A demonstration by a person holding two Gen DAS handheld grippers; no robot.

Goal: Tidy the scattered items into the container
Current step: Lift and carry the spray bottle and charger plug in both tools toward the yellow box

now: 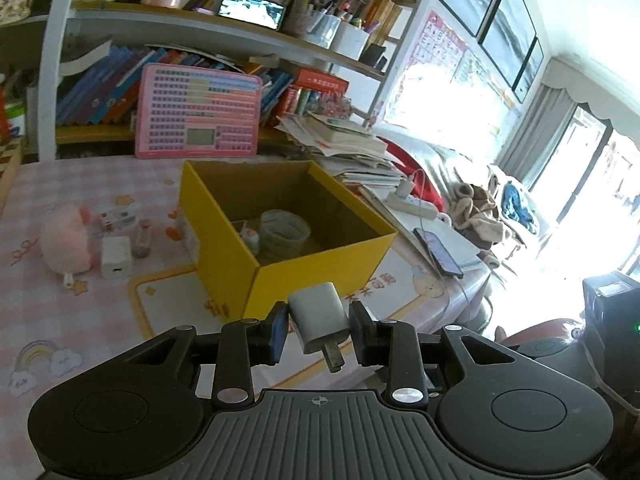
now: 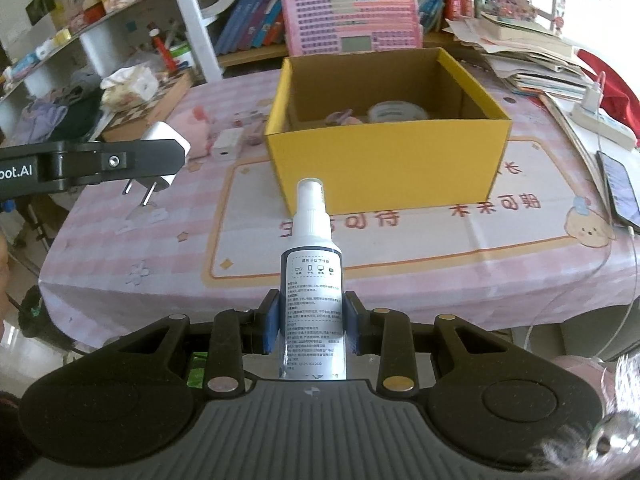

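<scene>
A yellow cardboard box point(image 1: 320, 276) point(image 2: 384, 160) stands open on the pink checked tablecloth, with a tape roll point(image 1: 285, 229) point(image 2: 396, 112) and a small toy inside. My left gripper point(image 1: 320, 326) is shut on a white plug charger point(image 1: 318, 316), prongs pointing back, just short of the box's near corner. From the right wrist view that same charger point(image 2: 166, 140) hangs at the left, above the table. My right gripper point(image 2: 311, 320) is shut on a white spray bottle point(image 2: 311, 272), nozzle toward the box's front wall.
Left of the box lie a pink plush point(image 1: 66, 240), a white adapter point(image 1: 116, 258) point(image 2: 226, 146) and small pink items point(image 1: 140, 238). A phone point(image 1: 438, 252) point(image 2: 620, 188) and a power strip point(image 2: 600, 120) lie at the right. Book stacks and a pink board point(image 1: 198, 116) line the back.
</scene>
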